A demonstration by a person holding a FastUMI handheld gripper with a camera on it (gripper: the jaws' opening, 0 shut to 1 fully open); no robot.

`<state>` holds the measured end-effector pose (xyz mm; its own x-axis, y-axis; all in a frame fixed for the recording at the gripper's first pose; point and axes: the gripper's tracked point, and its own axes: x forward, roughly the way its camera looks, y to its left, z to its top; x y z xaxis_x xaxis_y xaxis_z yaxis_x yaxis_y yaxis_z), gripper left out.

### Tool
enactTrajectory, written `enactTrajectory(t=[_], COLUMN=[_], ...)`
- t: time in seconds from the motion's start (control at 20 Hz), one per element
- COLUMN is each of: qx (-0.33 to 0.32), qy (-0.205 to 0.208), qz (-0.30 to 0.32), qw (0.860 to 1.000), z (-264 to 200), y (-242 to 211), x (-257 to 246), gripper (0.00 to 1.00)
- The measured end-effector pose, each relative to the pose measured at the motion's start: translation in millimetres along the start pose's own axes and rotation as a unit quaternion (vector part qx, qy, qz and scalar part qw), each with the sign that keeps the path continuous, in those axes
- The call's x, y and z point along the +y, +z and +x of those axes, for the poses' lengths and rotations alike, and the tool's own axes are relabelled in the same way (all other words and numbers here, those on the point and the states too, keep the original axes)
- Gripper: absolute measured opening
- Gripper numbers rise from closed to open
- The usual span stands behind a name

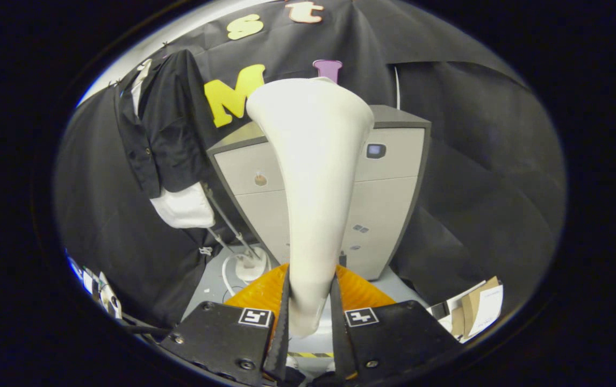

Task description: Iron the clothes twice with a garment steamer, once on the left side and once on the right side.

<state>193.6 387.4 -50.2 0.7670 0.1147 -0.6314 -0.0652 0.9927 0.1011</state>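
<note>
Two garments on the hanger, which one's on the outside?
The black shirt. It drapes over the white garment, which only peeks out below its hem and at the collar. The hand-held gripper is shut on the steamer.

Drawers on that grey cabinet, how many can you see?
2: the upper drawer and lower drawer of the cabinet, beyond the steamer that the gripper grips. More may be hidden.

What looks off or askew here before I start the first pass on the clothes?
Nothing looks spilled or damaged. The gripper is shut on the white steamer head, which stands upright. The black garment hangs off to the left, well aside of the head, so the steamer faces the grey cabinet, not the clothes.
</note>
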Motion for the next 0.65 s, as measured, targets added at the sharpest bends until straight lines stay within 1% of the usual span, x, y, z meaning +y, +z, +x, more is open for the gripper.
enactTrajectory(t=[0.4, 0.65], qx=[0.001, -0.001], qy=[-0.016, -0.017], qz=[0.016, 0.015], qw=[1.000, 1.000], z=[-3.7, -6.1], y=[-0.1, 0.8], x=[-9.6, -10.5], gripper=[0.37, 0.37])
